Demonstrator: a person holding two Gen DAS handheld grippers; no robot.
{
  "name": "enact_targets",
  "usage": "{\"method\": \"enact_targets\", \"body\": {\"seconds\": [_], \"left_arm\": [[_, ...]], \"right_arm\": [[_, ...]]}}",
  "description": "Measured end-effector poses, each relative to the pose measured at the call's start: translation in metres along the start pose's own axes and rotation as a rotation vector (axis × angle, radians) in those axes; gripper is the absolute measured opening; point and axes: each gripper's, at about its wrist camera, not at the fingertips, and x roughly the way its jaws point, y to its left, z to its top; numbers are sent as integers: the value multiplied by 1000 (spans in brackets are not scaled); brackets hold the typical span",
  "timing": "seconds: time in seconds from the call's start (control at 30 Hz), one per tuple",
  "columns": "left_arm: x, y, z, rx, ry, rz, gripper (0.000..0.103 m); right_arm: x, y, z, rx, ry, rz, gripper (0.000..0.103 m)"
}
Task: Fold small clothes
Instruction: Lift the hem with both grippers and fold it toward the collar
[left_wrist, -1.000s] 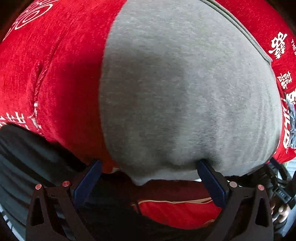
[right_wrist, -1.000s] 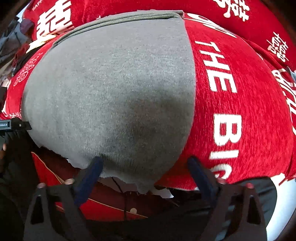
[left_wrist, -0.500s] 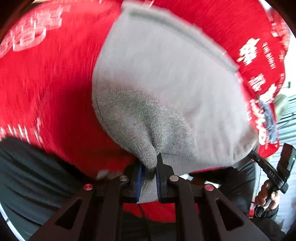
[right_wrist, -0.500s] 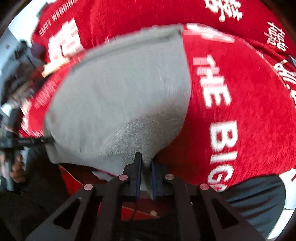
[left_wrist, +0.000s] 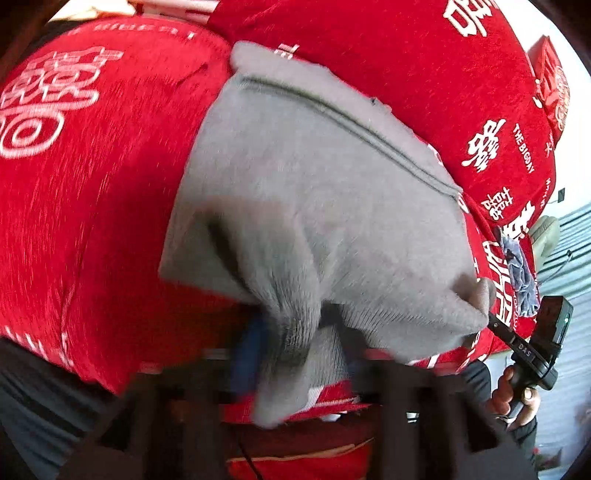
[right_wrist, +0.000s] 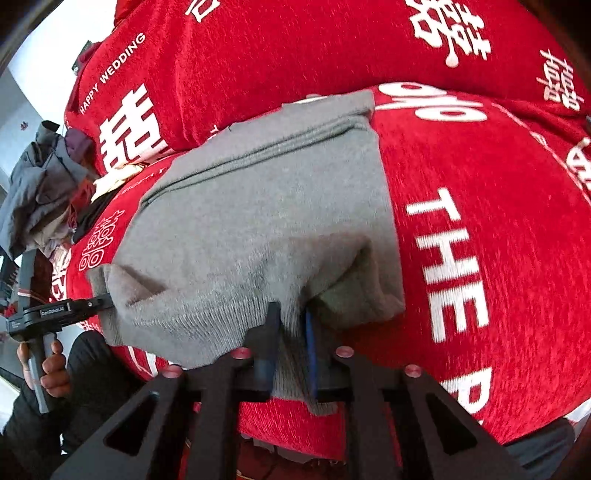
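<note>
- Here, in the left wrist view, the left gripper (left_wrist: 295, 354) has just been opening; its blurred fingers (left_wrist: 245, 354) stand partway apart with a bunched corner of the grey garment (left_wrist: 314, 192) between them, lifted off the red cover (left_wrist: 92, 206).
- In the right wrist view, the right gripper (right_wrist: 291, 343) has narrow fingers (right_wrist: 267, 343), just reopened slightly, pinching the garment's near edge.

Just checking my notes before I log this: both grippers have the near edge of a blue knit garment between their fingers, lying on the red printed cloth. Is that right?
Not quite: the knit garment is grey, not blue; only the finger pads are blue. The right wrist view shows it clearly. The rest stands: its near edge sits between the fingers of the right gripper and the left gripper, on the red printed cloth.
</note>
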Motion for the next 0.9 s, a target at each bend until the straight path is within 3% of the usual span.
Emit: {"method": "enact_targets", "body": {"seconds": [0.07,0.2,0.23,0.27,0.3,0.33,0.37,0.43,0.6,0.73,0.9], "left_arm": [[-7,-3,-9,8,-23,19,65],[-2,-14,-16,49,-18,37,64],[4,-18,-17,52,-8,35,60],[8,-21,-19,68,5,43,54],[14,-28,-20,84,7,68,36],[15,-30,-21,104,10,90,14],[16,-31,-21,120,20,102,8],[12,-35,-21,120,22,102,8],[-46,-57,-14,185,-155,68,8],[-69,-72,15,196,-251,50,8],[-59,-81,68,135,-263,78,8]], "right_arm": [[-3,-4,-4,-9,3,2,52],[-5,-6,-10,-34,-2,-6,55],[-2,-6,-9,-32,8,3,55],[0,-6,-10,-29,15,11,46],[3,-3,-9,-34,27,24,38],[6,-2,-9,-46,40,33,19],[8,0,-8,-61,47,35,11],[0,9,-7,-93,30,56,10],[-44,23,7,-135,-89,195,9],[-67,26,41,-103,-192,266,9],[-58,27,90,-57,-237,237,9]]}}
